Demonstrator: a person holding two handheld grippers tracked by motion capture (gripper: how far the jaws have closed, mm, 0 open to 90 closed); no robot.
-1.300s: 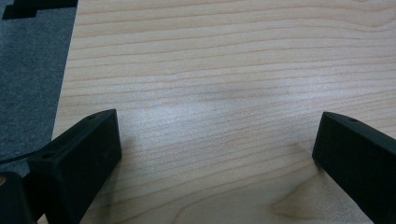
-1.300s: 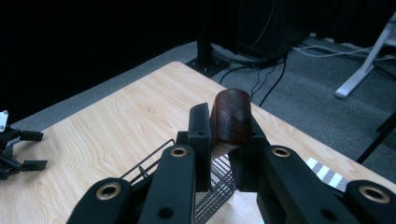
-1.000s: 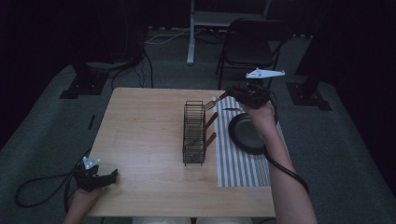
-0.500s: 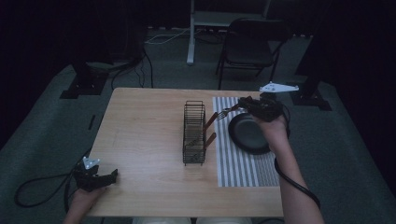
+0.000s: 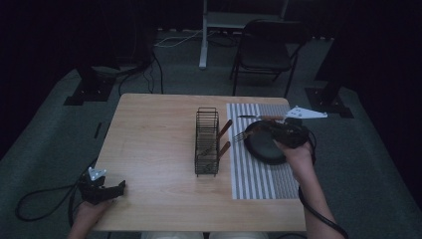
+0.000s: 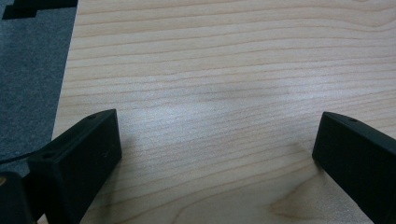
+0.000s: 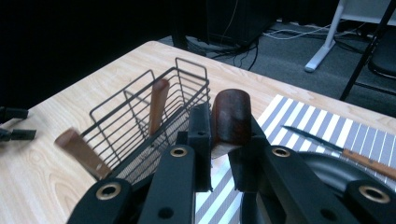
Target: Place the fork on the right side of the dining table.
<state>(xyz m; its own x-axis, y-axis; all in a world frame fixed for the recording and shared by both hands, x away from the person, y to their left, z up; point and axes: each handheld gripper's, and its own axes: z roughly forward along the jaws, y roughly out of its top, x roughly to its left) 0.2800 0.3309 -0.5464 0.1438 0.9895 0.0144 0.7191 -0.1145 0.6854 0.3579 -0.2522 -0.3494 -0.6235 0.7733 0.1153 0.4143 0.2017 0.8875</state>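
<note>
Wooden-handled fork (image 5: 247, 133): our right gripper (image 5: 278, 130) has its fingers pinching the handle, tines left toward the rack (image 5: 206, 142), over the striped mat (image 5: 259, 174). A loose pinch could let it twist and snag the wires. Left gripper (image 5: 107, 190) rests spread on the pale worktop (image 5: 154, 149); the room is dark.

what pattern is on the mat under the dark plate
Grey and white stripes on the mat; clearest in the high view.
</note>
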